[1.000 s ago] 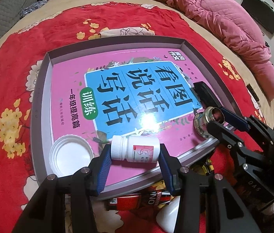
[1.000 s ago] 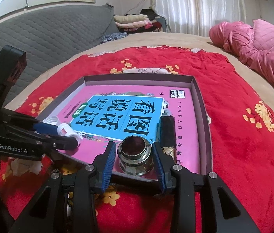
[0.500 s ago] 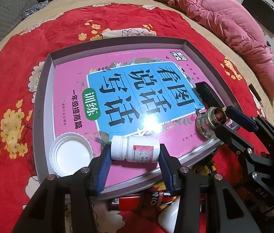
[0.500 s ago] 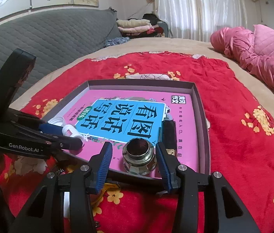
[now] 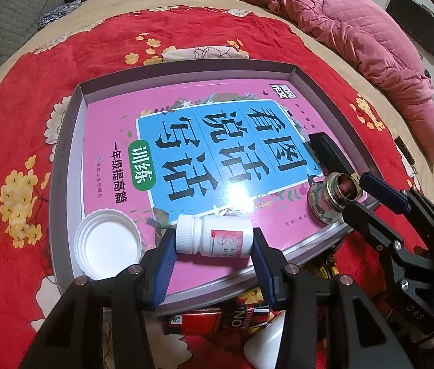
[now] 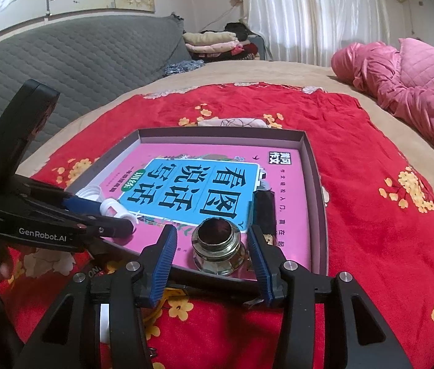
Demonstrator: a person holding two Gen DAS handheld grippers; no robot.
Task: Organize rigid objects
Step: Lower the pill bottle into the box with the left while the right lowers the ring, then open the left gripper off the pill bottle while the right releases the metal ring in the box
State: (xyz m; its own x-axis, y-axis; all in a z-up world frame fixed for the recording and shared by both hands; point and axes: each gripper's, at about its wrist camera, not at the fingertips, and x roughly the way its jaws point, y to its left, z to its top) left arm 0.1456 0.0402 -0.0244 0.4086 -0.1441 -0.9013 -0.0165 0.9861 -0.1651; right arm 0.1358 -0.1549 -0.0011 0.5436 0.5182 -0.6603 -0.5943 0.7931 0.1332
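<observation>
Right gripper newly wider — clear of the metal fitting; left gripper clamped on white bottle near tray edge.

1. Dim indoor light; colours heavy, reds saturated.
2. White glare patch on the glossy book cover, low centre of the left view.
3. Curtain bright and backlit in the right view.
4. Strong fisheye bending; black vignette in the corners.
5. Focus fair throughout, no motion blur.

Right gripper jaws just opened, clear astride metal fitting; tray beneath
</observation>
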